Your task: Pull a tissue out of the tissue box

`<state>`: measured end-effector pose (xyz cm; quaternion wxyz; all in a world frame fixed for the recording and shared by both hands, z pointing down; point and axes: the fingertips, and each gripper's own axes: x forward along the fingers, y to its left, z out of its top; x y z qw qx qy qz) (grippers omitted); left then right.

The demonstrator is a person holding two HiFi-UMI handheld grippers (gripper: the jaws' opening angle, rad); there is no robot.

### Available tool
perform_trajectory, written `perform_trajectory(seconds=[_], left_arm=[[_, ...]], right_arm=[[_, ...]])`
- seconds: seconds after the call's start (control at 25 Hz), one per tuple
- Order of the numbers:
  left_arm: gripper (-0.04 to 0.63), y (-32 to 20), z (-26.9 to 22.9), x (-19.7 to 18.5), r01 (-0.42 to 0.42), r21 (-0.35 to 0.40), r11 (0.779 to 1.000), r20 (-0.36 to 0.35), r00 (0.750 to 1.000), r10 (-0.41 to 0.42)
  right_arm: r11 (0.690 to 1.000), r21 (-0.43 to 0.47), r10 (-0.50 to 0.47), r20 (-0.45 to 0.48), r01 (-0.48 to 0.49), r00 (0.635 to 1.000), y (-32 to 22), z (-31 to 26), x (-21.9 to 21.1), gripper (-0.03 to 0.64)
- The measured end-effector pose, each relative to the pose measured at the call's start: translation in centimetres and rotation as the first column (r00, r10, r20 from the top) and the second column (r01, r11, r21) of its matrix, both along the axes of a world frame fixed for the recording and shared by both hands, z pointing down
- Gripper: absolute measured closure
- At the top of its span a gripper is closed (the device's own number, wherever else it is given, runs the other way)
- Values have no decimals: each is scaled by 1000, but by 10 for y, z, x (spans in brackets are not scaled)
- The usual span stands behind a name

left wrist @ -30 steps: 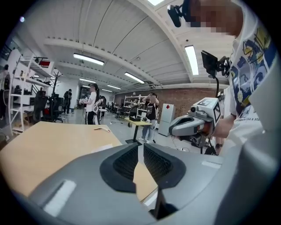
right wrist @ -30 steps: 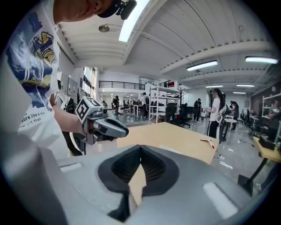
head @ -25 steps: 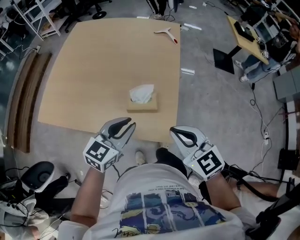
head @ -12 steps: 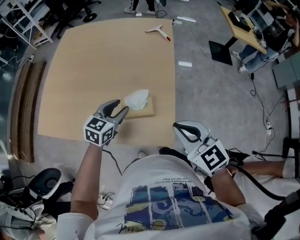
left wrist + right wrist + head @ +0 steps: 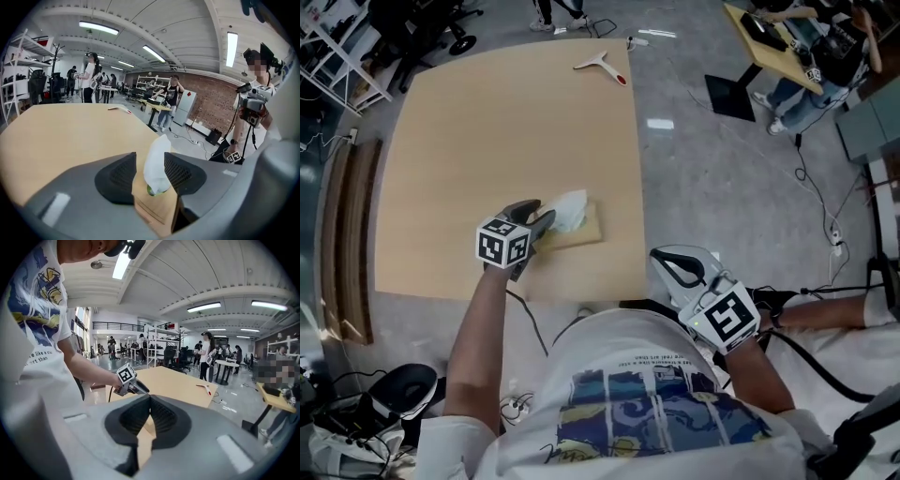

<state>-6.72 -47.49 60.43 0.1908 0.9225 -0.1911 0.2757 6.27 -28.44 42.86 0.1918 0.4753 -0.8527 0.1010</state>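
Note:
A tan tissue box (image 5: 581, 231) lies near the front edge of the wooden table (image 5: 487, 131), with a white tissue (image 5: 570, 208) standing up out of its slot. My left gripper (image 5: 542, 216) is down at the box. Its jaws have just been opening and now stand on either side of the tissue (image 5: 157, 161) above the box (image 5: 157, 211), with the pads not pressing on it. My right gripper (image 5: 657, 256) hangs off the table's front right corner, its jaws together (image 5: 150, 397) on nothing. My left gripper (image 5: 140, 387) also shows in the right gripper view.
A white tool with a red tip (image 5: 602, 64) lies at the table's far edge. Another desk (image 5: 769, 47) with people stands at the back right. Cables (image 5: 811, 202) trail over the grey floor on the right. People stand behind the table (image 5: 91, 77).
My left gripper has moved forward and down from the table's front edge to the tissue box, and its jaws have spread round the tissue. My right gripper has shifted a little.

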Motion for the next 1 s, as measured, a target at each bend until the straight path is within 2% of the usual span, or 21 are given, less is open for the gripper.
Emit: perform_trajectory(seconds=[0.24,0.48,0.52,1.0], left_arm=[[411,1,17,8,-50,-42,998,54,997,52],[579,6,13,14,-54,-14,998,72,996,55],[588,7,11,14,-54,-8,999,70,996,54],[589,17,-12,14,-61,69,996,59,997,57]], right_arm=[[1000,-17,3,3,-3,1000,-2,1,-1,614],[1000,-10,-6,3,6,1000,-1,-1,2,614],[1000,-7,-7,-1,7,1000,0,-1,4,614],[1000,13,5,-5,-5,1000,8,-9,11,614]])
